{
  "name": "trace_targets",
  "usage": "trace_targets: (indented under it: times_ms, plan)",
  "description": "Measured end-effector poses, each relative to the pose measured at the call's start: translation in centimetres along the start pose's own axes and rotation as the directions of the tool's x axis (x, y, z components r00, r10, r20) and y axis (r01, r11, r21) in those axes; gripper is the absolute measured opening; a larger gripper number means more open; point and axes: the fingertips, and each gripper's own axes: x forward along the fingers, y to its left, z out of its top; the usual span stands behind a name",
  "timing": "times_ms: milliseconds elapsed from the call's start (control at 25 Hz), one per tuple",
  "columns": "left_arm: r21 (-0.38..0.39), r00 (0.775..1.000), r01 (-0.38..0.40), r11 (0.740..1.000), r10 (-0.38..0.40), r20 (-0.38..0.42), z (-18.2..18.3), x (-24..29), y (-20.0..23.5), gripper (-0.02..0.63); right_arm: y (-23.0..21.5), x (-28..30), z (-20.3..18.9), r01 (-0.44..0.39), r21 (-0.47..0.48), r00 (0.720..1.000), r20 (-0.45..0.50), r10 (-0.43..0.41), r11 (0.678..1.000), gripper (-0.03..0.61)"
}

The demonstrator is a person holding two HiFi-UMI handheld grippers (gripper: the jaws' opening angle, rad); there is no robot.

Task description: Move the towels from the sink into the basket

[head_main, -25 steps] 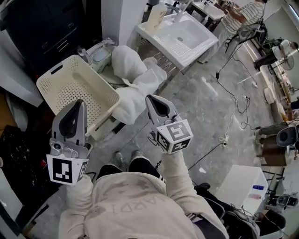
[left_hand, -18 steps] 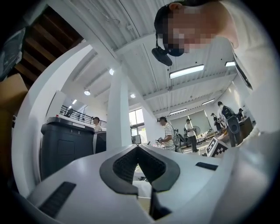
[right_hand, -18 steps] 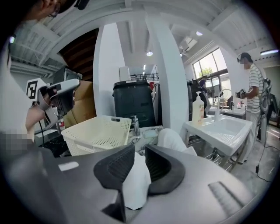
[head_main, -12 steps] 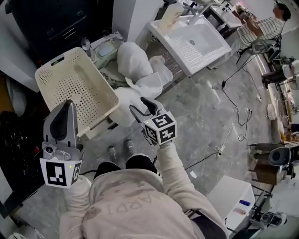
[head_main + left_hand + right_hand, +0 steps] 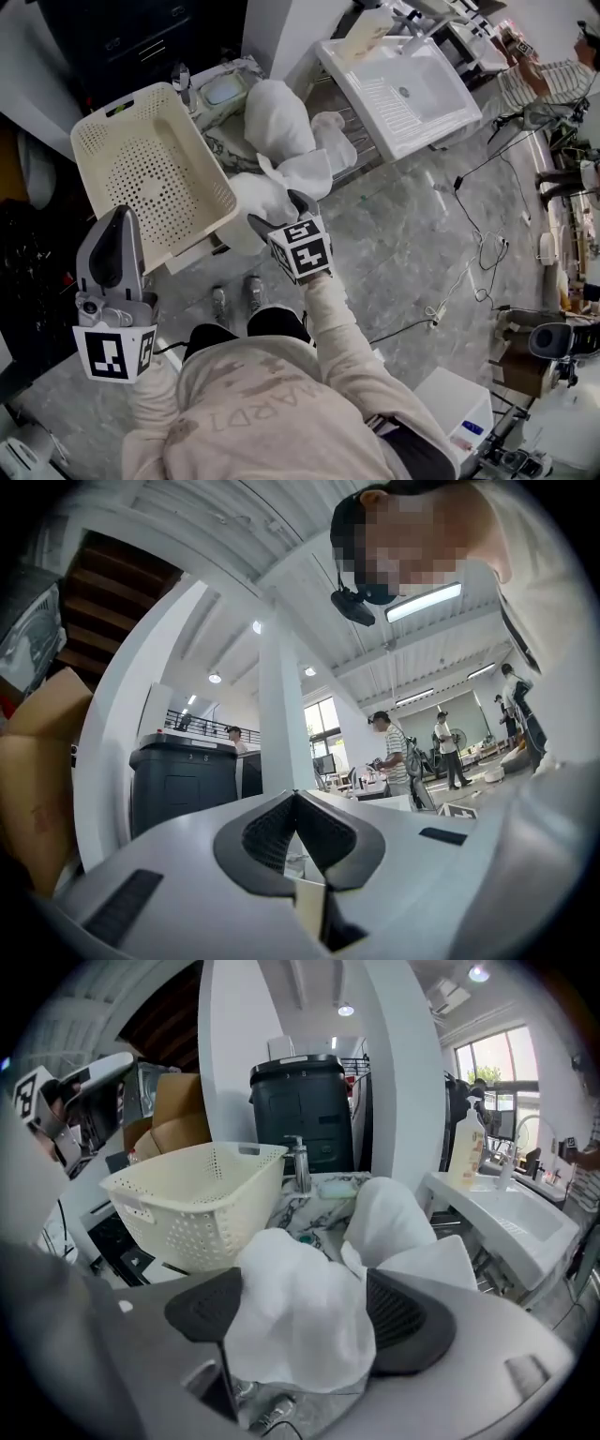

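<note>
Several white towels (image 5: 281,141) lie heaped on a low marble surface between the cream perforated basket (image 5: 150,178) and the white sink (image 5: 403,80). My right gripper (image 5: 278,212) points down into the near end of the heap. Its jaws have just been opening and stand wide, with a rumpled towel (image 5: 300,1316) between the pads. More towels (image 5: 394,1218) rise behind it, and the basket (image 5: 202,1204) sits to their left. My left gripper (image 5: 117,225) is held level in front of the basket, away from the towels. Its jaws (image 5: 295,803) are shut with nothing in them.
A black bin (image 5: 305,1110) and a white pillar (image 5: 234,1054) stand behind the basket. A soap bottle (image 5: 466,1157) sits by the sink (image 5: 506,1213). Cables (image 5: 478,253) trail over the floor to the right. People (image 5: 548,80) stand at the far right. My shoes (image 5: 234,300) are just below the heap.
The right gripper has dropped toward the towel heap and gone from shut to wide open, with a towel now between its jaws. The left gripper has hardly moved.
</note>
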Motion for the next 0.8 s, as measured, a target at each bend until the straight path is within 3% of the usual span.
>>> trace_targets:
  times_ms: [200,400,600,800]
  plan:
    - [0.017,0.999,-0.044,0.999,0.044,-0.022,-0.3,-0.3,0.3,0.005,-1.2,1.7,-2.2,0.004,0.058,0.998,-0.069,0.0,0.998,0.44]
    - [0.026,0.997,-0.069,0.997,0.07,-0.028,-0.3,-0.3,0.6,0.005,-1.5,2.5,-2.4,0.009,0.096,0.998,-0.056,-0.004,0.995,0.432]
    - [0.04,0.997,-0.073,0.997,0.074,-0.027,0.2,-0.4,0.1,0.005,-1.8,1.9,-2.6,0.001,0.181,0.999,-0.053,0.009,0.984,0.221]
    - [0.048,0.996,-0.084,0.995,0.085,-0.021,0.8,-1.0,0.1,0.005,-2.0,1.0,-2.3,-0.049,0.28,0.999,0.016,0.047,0.959,0.137]
